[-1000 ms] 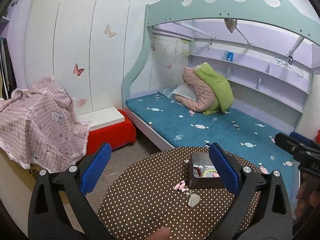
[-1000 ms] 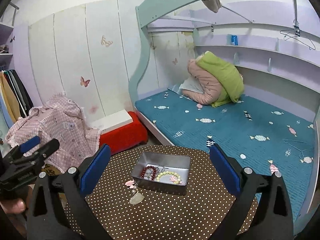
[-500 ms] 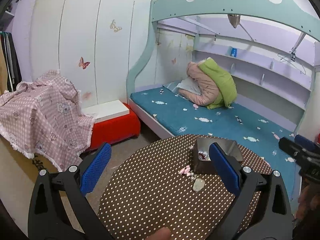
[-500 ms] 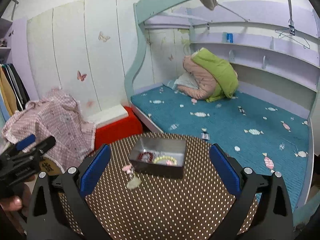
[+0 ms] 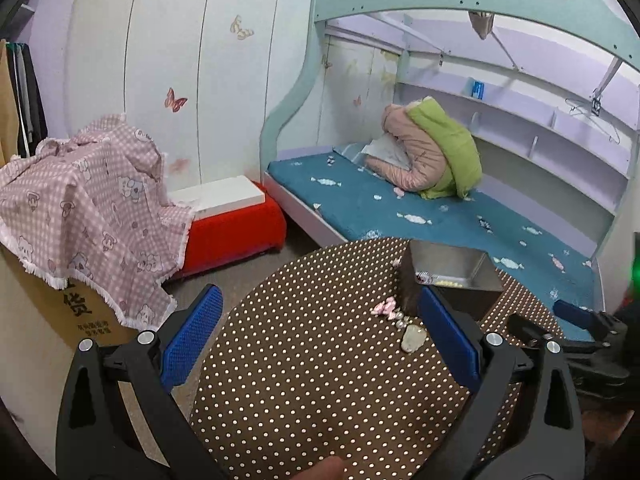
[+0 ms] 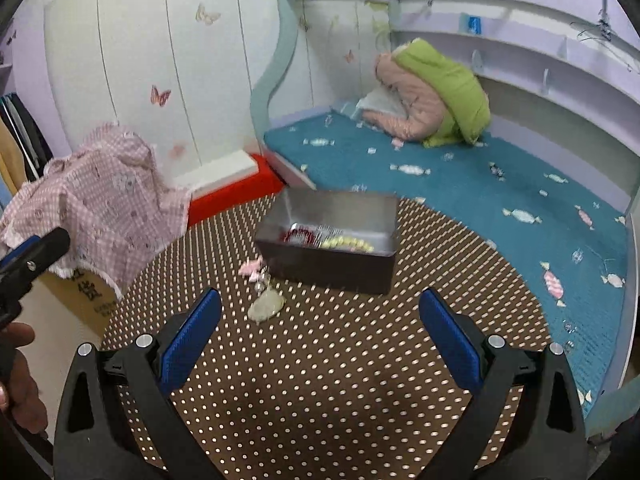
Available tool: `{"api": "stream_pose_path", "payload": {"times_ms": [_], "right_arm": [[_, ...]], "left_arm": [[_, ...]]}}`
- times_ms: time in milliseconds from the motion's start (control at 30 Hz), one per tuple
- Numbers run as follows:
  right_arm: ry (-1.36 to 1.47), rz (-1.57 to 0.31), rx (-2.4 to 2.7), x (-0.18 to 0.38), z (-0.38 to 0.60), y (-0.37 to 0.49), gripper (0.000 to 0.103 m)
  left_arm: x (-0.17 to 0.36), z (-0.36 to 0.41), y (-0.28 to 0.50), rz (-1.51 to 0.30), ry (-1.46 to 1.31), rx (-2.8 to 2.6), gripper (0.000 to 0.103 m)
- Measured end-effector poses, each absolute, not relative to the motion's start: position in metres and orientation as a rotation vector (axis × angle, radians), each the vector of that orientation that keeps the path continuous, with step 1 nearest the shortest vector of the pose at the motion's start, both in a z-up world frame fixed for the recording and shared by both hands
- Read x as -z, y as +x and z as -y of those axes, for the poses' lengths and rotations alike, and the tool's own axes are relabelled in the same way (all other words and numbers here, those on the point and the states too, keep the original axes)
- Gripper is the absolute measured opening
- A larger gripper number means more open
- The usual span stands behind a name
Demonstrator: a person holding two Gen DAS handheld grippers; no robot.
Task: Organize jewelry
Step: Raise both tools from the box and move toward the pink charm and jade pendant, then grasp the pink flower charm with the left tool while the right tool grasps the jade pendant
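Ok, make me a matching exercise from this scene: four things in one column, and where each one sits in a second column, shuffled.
Things:
1. red bead bracelet
2. pale pendant
3. green and pink quilt
4. pink checked cloth

Places:
A. on the blue mattress
B. draped over a cardboard box
C. inside the metal box
D. on the dotted tablecloth, in front of the metal box

Pairs: 1-C, 2-D, 3-A, 4-B
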State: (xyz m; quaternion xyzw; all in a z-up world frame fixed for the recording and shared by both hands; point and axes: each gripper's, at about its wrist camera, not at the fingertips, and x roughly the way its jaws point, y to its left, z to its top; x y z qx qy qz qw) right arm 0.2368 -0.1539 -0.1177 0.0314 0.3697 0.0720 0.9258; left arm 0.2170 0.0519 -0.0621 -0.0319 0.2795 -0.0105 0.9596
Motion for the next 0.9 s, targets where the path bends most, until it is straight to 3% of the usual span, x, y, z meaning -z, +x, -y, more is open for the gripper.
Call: {"api": "stream_pose_path", "payload": {"times_ms": [267, 567, 667, 700, 733, 800, 900], "right_arm": [[0.068, -0.888, -0.165, 0.17, 0.131, 0.276, 0.095], [0.048, -0.966, -0.167, 0.203, 0.103, 0.307, 0.074], [-0.025, -0.944, -0.153, 0.204, 0.096, 0.307, 0.051], [-0.048, -0.939, -0.142, 0.204, 0.097, 0.306, 0.037], [-0.056, -0.937, -0.14, 0.204, 0.099, 0.306, 0.031], [-0.039, -0.935, -0.157, 0.204, 0.107, 0.305, 0.024], [-0.035, -0.931, -0.164, 0.205, 0.118, 0.301, 0.022]], "left_arm": [[0.091, -0.057, 0.234, -0.626, -0.06, -0.002, 0.098], [0.117, -0.063, 0.255, -0.683, -0.064, -0.012, 0.098], [0.124, -0.062, 0.262, -0.699, -0.065, -0.011, 0.098], [0.126, -0.061, 0.264, -0.703, -0.065, -0.009, 0.098], [0.127, -0.06, 0.266, -0.706, -0.064, -0.006, 0.098], [0.131, -0.056, 0.27, -0.713, -0.059, 0.004, 0.098], [0.138, -0.044, 0.281, -0.721, -0.038, 0.028, 0.098]]}}
